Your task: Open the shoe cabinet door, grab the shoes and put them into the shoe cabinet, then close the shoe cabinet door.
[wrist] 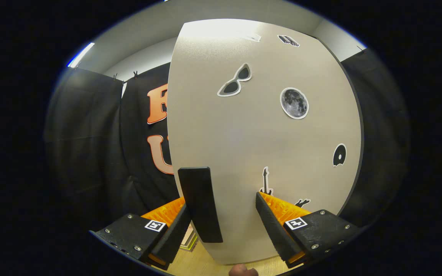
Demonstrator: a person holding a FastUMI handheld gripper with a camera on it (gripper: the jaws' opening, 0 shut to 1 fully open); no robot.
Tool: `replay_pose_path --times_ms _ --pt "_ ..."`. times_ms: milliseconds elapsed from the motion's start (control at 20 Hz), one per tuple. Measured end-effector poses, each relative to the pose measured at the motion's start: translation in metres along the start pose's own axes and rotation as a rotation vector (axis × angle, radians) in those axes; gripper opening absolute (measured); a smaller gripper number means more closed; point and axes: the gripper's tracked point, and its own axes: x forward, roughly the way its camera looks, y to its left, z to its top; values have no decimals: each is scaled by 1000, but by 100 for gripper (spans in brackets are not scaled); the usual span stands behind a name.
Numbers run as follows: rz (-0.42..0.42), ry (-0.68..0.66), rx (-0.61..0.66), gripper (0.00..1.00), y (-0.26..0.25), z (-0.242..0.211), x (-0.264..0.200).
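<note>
The shoe cabinet door point(267, 145) is a tall beige panel with several stickers on it, standing close ahead of me. Its black vertical handle point(201, 203) sits near the door's left edge. My gripper point(222, 201) is open, with the handle between the fingers. The handle lies right by the left finger point(176, 230), while the right finger point(272, 224) stands well apart from it over the bare door face. I cannot tell how far the door is swung.
Black cloth walls hang to the left and right of the door. Below the fingers is a pale wooden floor point(201, 266), with a flat green-edged item point(189, 240) by the left finger. A person's fingertip point(243, 271) shows below the door's lower edge.
</note>
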Motion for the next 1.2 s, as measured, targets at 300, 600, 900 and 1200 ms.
replay_pose_path --times_ms 300,600,900,1200 --pt "-33 -11 -21 97 -1 3 7" --pt "-74 -9 -36 98 0 7 13" --pt "-54 9 -36 98 0 6 4" --pt "-98 42 -76 97 0 1 -45"
